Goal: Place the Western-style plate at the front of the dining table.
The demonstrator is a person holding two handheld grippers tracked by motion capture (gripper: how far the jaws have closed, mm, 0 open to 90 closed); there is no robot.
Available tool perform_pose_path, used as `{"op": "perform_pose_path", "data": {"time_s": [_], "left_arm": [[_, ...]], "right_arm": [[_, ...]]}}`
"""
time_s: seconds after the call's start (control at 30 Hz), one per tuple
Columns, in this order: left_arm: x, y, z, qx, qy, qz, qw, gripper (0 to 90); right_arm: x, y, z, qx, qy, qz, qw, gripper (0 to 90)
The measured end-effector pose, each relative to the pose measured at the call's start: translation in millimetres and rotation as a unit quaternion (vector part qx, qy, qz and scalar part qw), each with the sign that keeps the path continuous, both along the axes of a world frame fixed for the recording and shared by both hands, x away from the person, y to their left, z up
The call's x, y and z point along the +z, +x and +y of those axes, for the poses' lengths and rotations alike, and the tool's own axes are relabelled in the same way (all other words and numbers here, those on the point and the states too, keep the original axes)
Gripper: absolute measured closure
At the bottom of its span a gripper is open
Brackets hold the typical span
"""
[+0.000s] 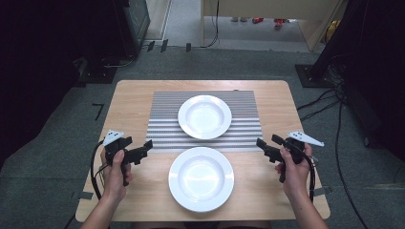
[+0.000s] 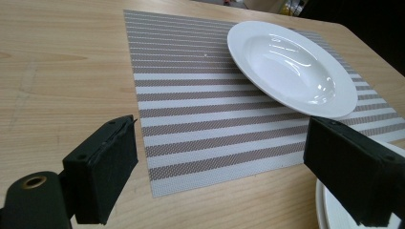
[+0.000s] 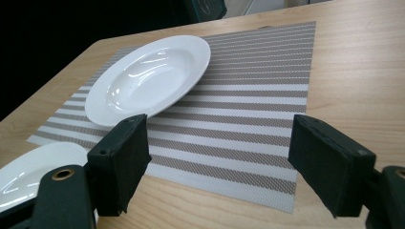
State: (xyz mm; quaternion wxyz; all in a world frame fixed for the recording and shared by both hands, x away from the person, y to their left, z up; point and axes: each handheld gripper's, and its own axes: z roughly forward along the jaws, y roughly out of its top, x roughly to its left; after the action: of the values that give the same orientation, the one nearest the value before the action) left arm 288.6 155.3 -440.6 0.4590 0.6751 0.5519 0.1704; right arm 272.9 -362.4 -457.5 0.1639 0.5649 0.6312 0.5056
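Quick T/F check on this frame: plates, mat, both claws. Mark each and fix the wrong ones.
1. Two white plates are on the table. True: the far plate and the near plate.
2. Both plates sit on the striped mat. False: the far plate is on the mat; the near plate is on bare wood in front of it.
3. The left claw grips the near plate. False: its jaws are open with nothing between them.
4. The right claw is open and empty. True.
5. The plates are stacked. False: they lie apart.
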Motion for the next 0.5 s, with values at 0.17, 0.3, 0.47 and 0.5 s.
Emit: {"op": "perform_pose_path", "data": {"time_s": [0.17, 0.3, 0.47, 0.5], "left_arm": [[-1.0, -13.2, 6.1, 0.000, 0.004, -0.003, 1.0000, 11.3], [-6.2, -22.8, 11.7, 0.002, 0.009, 0.000, 1.0000, 11.4], [-13.2, -31.6, 22.1, 0.012, 0.014, 0.006, 0.9998, 11.4], [-14.6, -33.3, 24.1, 0.013, 0.015, 0.007, 0.9998, 11.3]], "right_arm": [[-1.6, -13.3, -10.1, -0.008, -0.005, -0.002, 1.0000, 21.8], [-2.4, -23.7, -20.0, -0.015, -0.009, -0.005, 0.9998, 21.6], [-3.9, -37.7, -34.0, -0.028, -0.012, -0.004, 0.9995, 21.4], [-4.7, -40.6, -37.1, -0.031, -0.014, -0.004, 0.9994, 21.5]]}}
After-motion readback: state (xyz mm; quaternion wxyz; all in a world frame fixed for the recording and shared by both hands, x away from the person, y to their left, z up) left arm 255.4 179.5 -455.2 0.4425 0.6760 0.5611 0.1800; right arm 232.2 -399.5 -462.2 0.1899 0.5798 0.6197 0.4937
